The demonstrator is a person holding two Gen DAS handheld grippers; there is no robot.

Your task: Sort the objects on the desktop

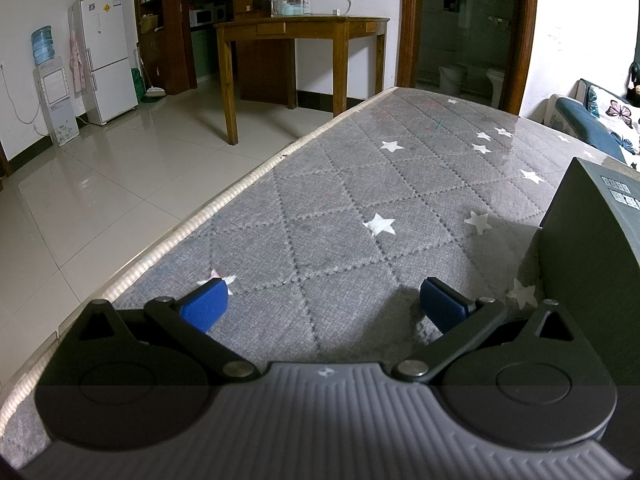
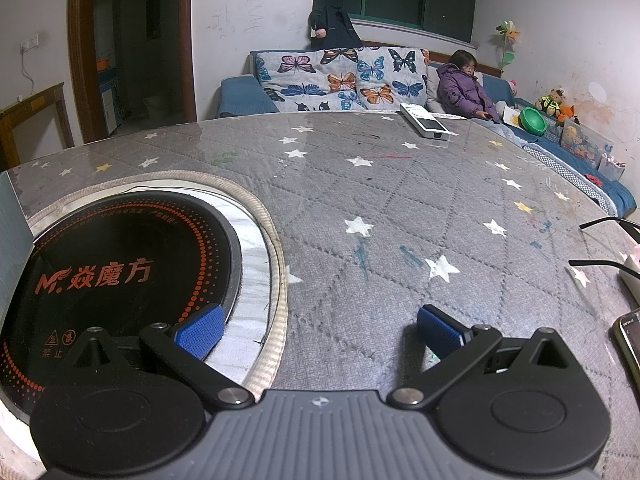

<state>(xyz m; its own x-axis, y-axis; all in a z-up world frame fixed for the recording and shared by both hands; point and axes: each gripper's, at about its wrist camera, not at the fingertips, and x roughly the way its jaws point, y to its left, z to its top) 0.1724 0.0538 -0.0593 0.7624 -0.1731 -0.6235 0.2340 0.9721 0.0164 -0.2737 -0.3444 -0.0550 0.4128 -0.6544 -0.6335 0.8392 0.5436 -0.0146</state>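
My left gripper (image 1: 324, 304) stands open low over the grey star-patterned table cover (image 1: 352, 208), nothing between its blue pads. A dark grey box (image 1: 592, 248) stands just to its right. My right gripper (image 2: 318, 330) is also open and empty above the same cover (image 2: 400, 216). Its left pad (image 2: 200, 330) hangs over the rim of the round black induction cooker (image 2: 120, 272) set into the table. A white remote-like device (image 2: 426, 122) lies at the far edge. Black glasses (image 2: 608, 240), a white object (image 2: 632, 276) and a phone (image 2: 630, 340) sit at the right edge.
The table's left edge (image 1: 192, 224) drops to a tiled floor with a wooden table (image 1: 300, 40), a fridge (image 1: 108, 56) and a water dispenser (image 1: 52, 96). Beyond the table's far side a person (image 2: 464, 88) sits on a sofa with a butterfly blanket (image 2: 340, 76).
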